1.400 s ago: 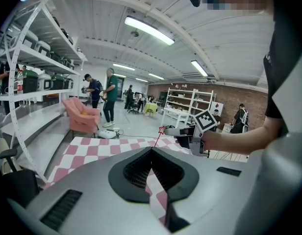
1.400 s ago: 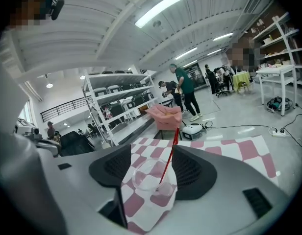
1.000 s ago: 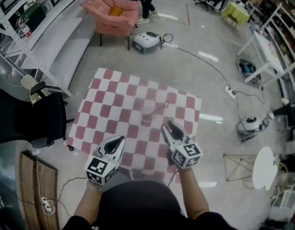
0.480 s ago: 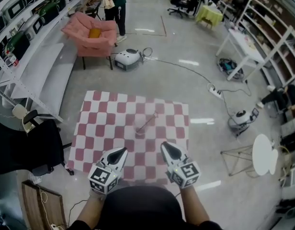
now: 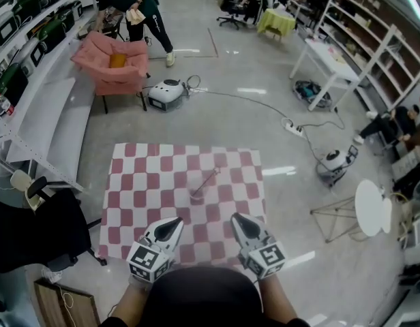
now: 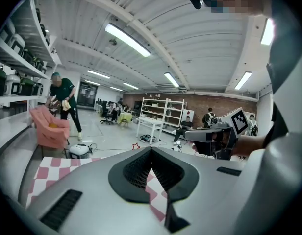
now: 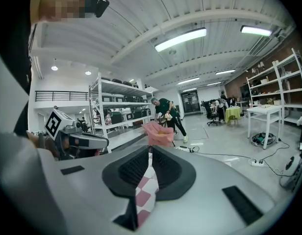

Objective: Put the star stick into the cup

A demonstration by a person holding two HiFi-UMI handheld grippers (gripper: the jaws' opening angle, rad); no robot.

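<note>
A red-and-white checkered table (image 5: pixel 142 182) fills the middle of the head view. On it stands a small clear cup (image 5: pixel 196 197), and the star stick (image 5: pixel 208 180) leans out of it up to the right. The stick's red star (image 6: pixel 137 146) shows just past the jaws in the left gripper view. Both grippers hover at the table's near edge, well short of the cup. My left gripper (image 5: pixel 174 222) is shut and holds nothing. My right gripper (image 5: pixel 235 218) has its jaws closing to a touch, with nothing between them.
Beyond the table are a pink armchair (image 5: pixel 113 63) with a person (image 5: pixel 128 2) bent over it, a white floor machine (image 5: pixel 166 92), and a cable with a power strip (image 5: pixel 292 126). A black chair (image 5: pixel 33 230) stands at left, a round white table (image 5: pixel 371 208) at right.
Both grippers have drawn back from the cup toward the table's near edge. The right gripper's jaws have come together. The stick stays in the cup.
</note>
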